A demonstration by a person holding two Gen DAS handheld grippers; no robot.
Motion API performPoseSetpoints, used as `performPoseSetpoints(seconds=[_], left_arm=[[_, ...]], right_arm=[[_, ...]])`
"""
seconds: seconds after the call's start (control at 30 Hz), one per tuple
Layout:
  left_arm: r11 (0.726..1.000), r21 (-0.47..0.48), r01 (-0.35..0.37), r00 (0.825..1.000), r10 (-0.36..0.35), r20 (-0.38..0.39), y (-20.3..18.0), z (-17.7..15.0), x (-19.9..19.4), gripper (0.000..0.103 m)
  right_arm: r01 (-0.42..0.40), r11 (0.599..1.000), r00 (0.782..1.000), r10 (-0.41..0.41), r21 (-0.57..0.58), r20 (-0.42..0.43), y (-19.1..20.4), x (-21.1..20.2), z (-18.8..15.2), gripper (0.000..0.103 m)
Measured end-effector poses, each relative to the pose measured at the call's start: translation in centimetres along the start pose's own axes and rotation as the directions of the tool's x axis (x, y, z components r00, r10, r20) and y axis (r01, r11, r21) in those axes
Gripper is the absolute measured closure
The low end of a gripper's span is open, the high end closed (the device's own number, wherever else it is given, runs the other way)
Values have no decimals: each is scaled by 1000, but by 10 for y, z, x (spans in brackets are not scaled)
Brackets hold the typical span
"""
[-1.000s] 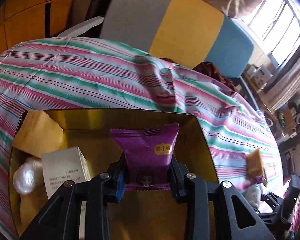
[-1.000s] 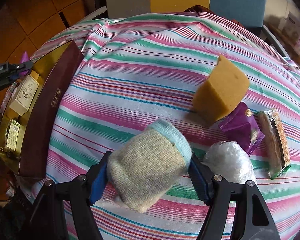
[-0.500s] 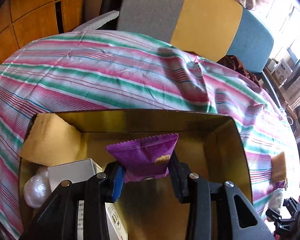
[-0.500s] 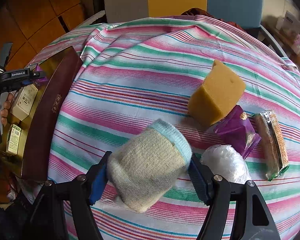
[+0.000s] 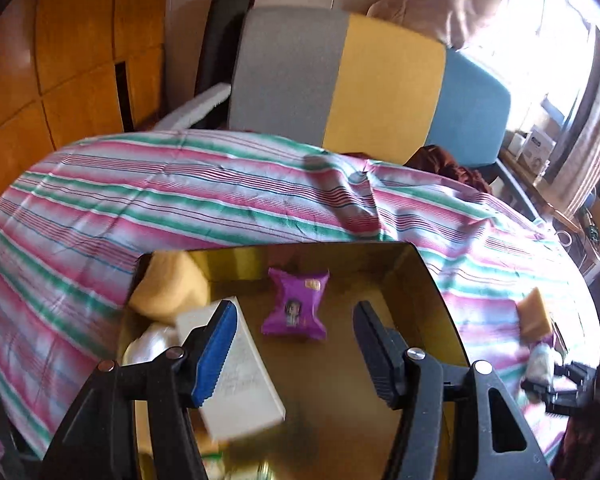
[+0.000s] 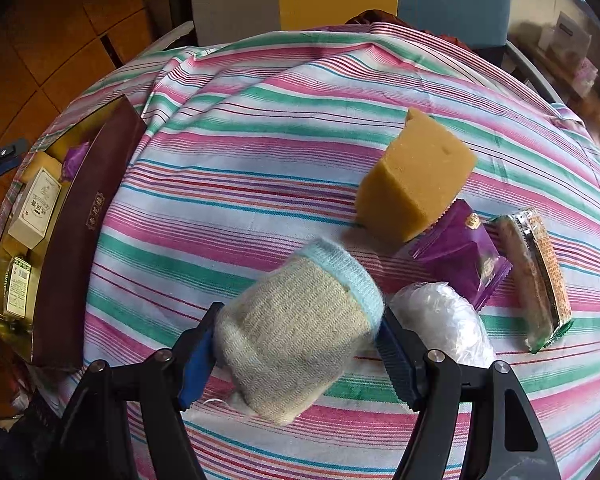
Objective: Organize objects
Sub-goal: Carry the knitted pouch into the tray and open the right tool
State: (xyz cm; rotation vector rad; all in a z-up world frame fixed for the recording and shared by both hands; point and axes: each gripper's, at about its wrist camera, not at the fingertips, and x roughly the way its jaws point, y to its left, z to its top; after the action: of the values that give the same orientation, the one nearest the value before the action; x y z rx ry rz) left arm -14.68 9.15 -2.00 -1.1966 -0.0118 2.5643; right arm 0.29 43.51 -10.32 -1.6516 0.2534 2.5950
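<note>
In the left wrist view my left gripper point(image 5: 292, 344) is open and empty above the gold-lined box point(image 5: 436, 308). A purple snack packet point(image 5: 296, 304) lies loose on the box floor just beyond the fingertips. The box also holds a yellow sponge point(image 5: 168, 288), a white carton point(image 5: 240, 372) and a white wrapped ball point(image 5: 148, 346). In the right wrist view my right gripper point(image 6: 296, 348) is shut on a rolled beige knit sock with a light blue cuff point(image 6: 296, 332), held above the striped tablecloth point(image 6: 260, 160).
On the cloth by the right gripper lie a yellow sponge block point(image 6: 414, 176), a purple packet point(image 6: 460, 256), a white wrapped ball point(image 6: 444, 324) and a cracker pack point(image 6: 536, 272). The box's maroon wall point(image 6: 84, 232) stands at the left table edge. A grey, yellow and blue chair back point(image 5: 360, 84) is behind.
My left gripper has opened and let go of the purple packet, which now lies in the box; the gripper has drawn back. My right gripper still holds the sock, almost unmoved.
</note>
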Motion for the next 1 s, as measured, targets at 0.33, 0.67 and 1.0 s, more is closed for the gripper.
performPoseSetpoints(seconds=[0.33, 0.67, 1.0], left_arm=[[999, 43, -13, 998, 10, 64, 5, -38, -46, 42], [1000, 26, -2, 999, 1, 52, 18, -57, -55, 42], [1000, -27, -3, 999, 4, 33, 44, -66, -54, 42]], right_arm=[[-93, 995, 988, 96, -27, 122, 65, -34, 20, 30], [-186, 961, 970, 213, -203, 121, 168, -36, 39, 30], [-189, 942, 978, 206, -277, 36, 221, 7, 68, 27]])
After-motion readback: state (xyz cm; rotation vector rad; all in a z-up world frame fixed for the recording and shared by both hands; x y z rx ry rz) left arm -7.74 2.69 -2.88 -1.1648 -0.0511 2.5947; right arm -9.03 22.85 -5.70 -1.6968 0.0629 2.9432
